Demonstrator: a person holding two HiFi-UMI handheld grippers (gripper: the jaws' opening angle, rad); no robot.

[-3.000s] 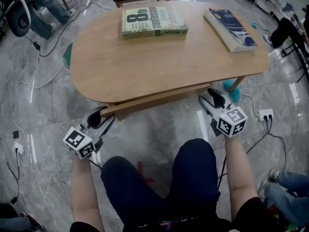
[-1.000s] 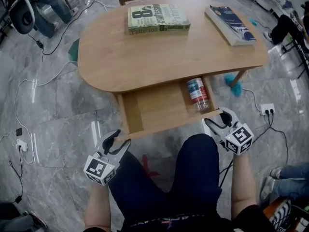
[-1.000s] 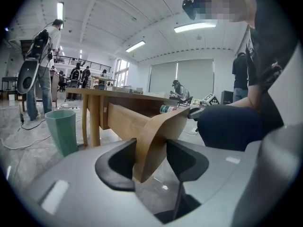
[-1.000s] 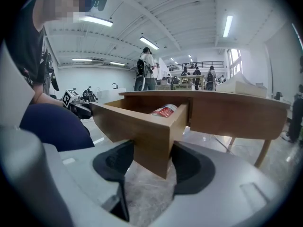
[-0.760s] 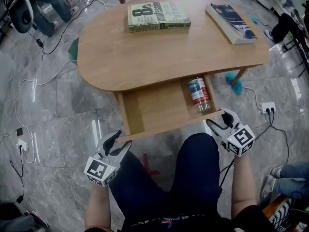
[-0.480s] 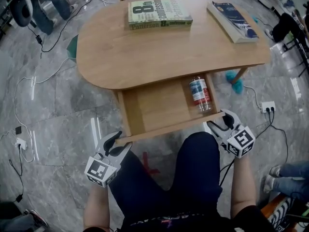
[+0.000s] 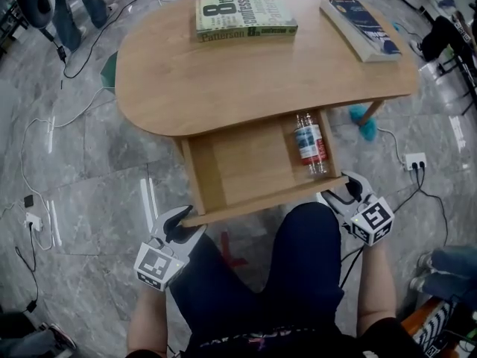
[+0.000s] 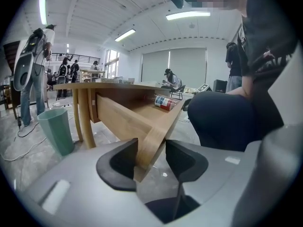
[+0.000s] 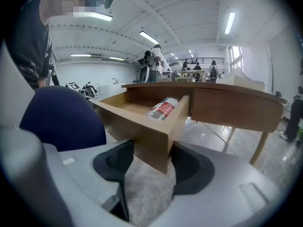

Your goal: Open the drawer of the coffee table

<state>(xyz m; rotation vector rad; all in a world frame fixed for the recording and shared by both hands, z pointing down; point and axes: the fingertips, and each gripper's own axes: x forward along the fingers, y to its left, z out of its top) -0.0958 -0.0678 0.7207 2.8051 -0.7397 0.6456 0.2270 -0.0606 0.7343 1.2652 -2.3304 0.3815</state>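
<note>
The wooden coffee table has its drawer pulled out toward me. A clear bottle with a red label lies on its side at the drawer's right. My left gripper straddles the front panel's left corner. In the left gripper view its jaws have just been closing a little, and both pads touch the wood. My right gripper holds the front panel's right corner. In the right gripper view its pads press on either side of the panel, with the bottle just beyond.
A green book and a blue book lie on the tabletop. My knees sit close under the drawer front. A teal bin stands left of the table leg. Cables and a socket strip lie on the marble floor.
Three seconds ago the drawer was shut with both grippers at its front. It has since slid out toward me, showing the bottle. Over the last second both grippers stay at its corners.
</note>
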